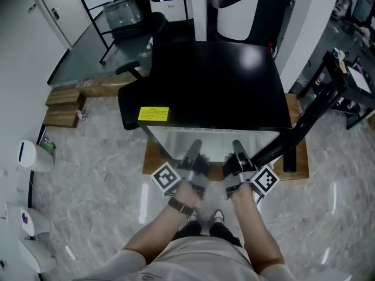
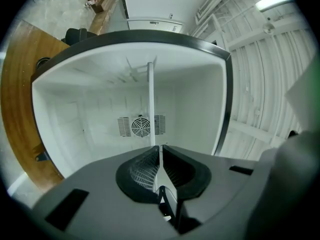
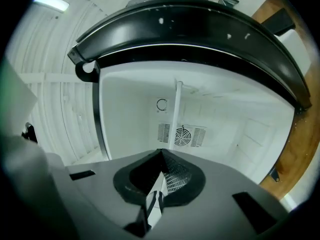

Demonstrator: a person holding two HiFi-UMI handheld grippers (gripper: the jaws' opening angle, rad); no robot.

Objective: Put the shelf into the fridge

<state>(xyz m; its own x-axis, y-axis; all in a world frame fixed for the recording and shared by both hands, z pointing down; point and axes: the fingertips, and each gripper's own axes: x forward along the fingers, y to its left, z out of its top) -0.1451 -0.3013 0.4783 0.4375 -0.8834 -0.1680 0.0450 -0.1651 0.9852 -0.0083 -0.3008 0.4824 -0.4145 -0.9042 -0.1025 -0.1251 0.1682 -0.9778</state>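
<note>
A: Where's the shelf (image 2: 150, 101)?
B: Its front edge is pinched by both grippers and the rest pokes into the fridge (image 1: 217, 86) through the open front. Each gripper view sees it edge-on, a thin white line running toward the fan grille (image 2: 140, 126) on the fridge's back wall.
A: Left gripper (image 1: 195, 147)?
B: Jaws squeezed together on the shelf edge, thin plate sandwiched between the ribbed pads (image 2: 142, 166).
A: Right gripper (image 1: 237, 148)?
B: Same, clamped on the shelf edge. The two sit side by side at the fridge's front, tips tucked under its black top, marker cubes toward the person.
A: Is the shelf resting on anything inside?
B: Can't tell, and can't tell if it touches the fridge's side walls either.
A: Door (image 2: 265, 84)?
B: Open. Its ribbed white inner face shows just beside the fridge opening in both gripper views.
A: Anything else?
B: The fridge stands on a wooden platform (image 1: 153, 157). There's a yellow sticker (image 1: 153, 114) by the front-left corner of the fridge top. The person's shoes (image 1: 218, 216) are right in front of the fridge.
</note>
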